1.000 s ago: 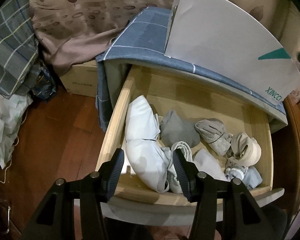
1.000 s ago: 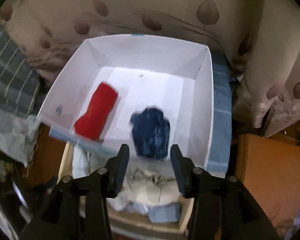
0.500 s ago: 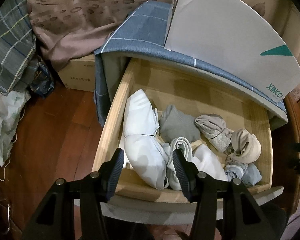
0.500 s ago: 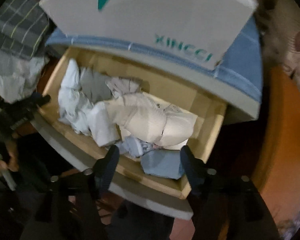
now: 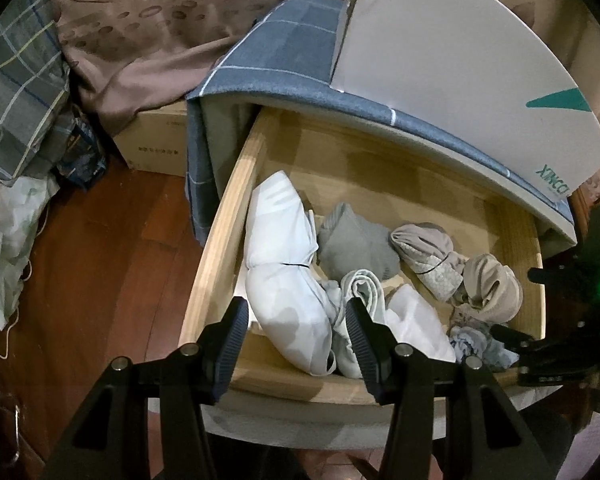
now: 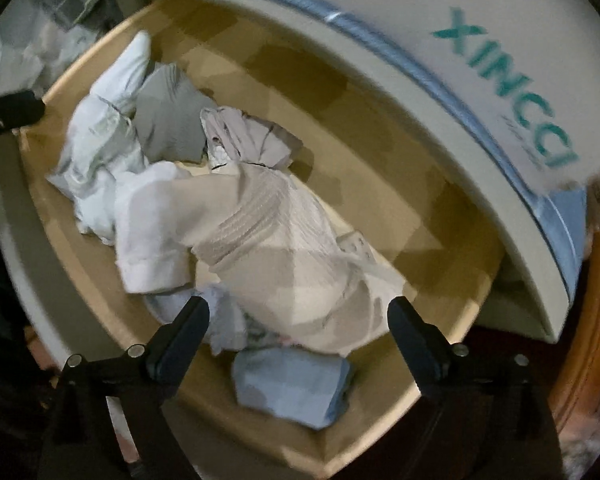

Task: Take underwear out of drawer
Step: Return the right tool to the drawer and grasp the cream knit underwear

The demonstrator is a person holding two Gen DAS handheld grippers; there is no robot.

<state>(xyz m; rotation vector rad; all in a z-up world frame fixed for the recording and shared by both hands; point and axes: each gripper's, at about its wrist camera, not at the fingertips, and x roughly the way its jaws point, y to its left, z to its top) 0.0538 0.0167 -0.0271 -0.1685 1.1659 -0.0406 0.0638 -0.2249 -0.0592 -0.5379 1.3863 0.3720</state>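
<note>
Right hand-held gripper (image 6: 298, 322) just opening wide, pointing downward.

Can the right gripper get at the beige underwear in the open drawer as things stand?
Probably yes. The right gripper has just been opening and hangs wide over the beige underwear, which lies on top of the pile; nothing covers it in the drawer.

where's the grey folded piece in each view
Left wrist: grey piece mid-drawer, right of the long white bundle.
Right wrist: grey piece upper left, again beside the white bundle.
Shared landmark: the white box lettered in teal above the drawer.
</note>
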